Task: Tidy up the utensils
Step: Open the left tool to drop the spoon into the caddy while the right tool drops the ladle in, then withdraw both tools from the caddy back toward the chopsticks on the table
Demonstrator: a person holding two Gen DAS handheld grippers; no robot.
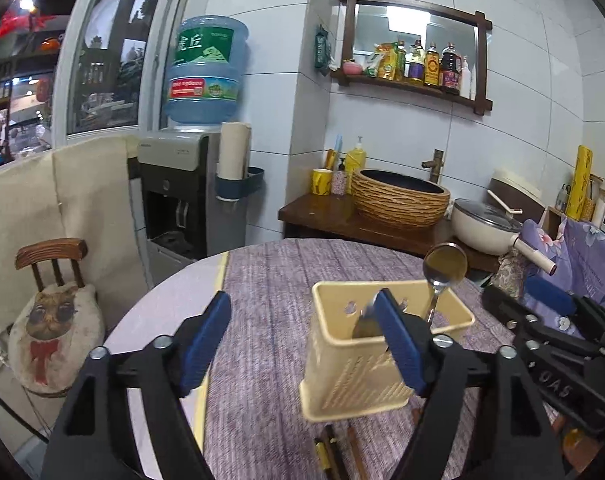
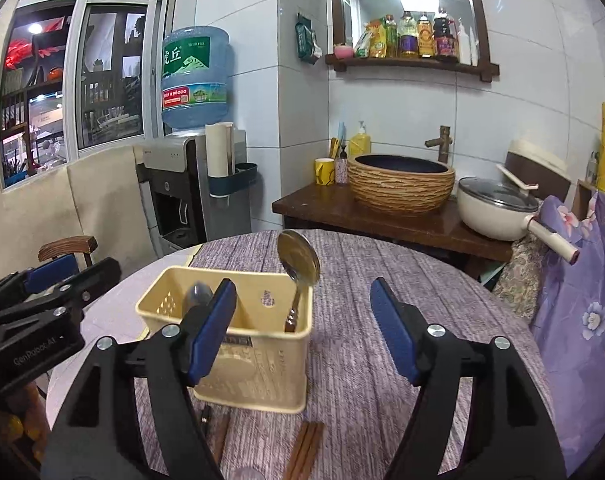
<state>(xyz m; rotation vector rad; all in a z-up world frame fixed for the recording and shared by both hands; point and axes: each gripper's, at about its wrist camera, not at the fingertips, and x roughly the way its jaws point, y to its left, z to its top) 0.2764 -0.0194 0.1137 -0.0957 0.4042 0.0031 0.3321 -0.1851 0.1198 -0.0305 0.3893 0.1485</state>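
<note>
A cream plastic utensil holder (image 1: 382, 364) (image 2: 258, 344) stands on the purple tablecloth. A metal spoon (image 1: 444, 270) (image 2: 298, 264) stands bowl-up in it, and a second utensil (image 2: 196, 296) (image 1: 362, 322) sits lower inside. Brown chopsticks (image 2: 306, 448) (image 1: 356, 452) and a dark utensil (image 1: 326, 452) (image 2: 206, 416) lie on the cloth in front of the holder. My left gripper (image 1: 302, 340) is open and empty, its right finger in front of the holder. My right gripper (image 2: 302, 328) is open and empty, over the holder's right side.
The round table (image 1: 162, 300) is covered by the purple cloth (image 2: 382, 320). Behind it stand a wooden counter with a woven basin (image 1: 398, 200), a lidded white pot (image 2: 498, 208), and a water dispenser (image 1: 182, 184). A small chair with a cat cushion (image 1: 54, 320) is at left.
</note>
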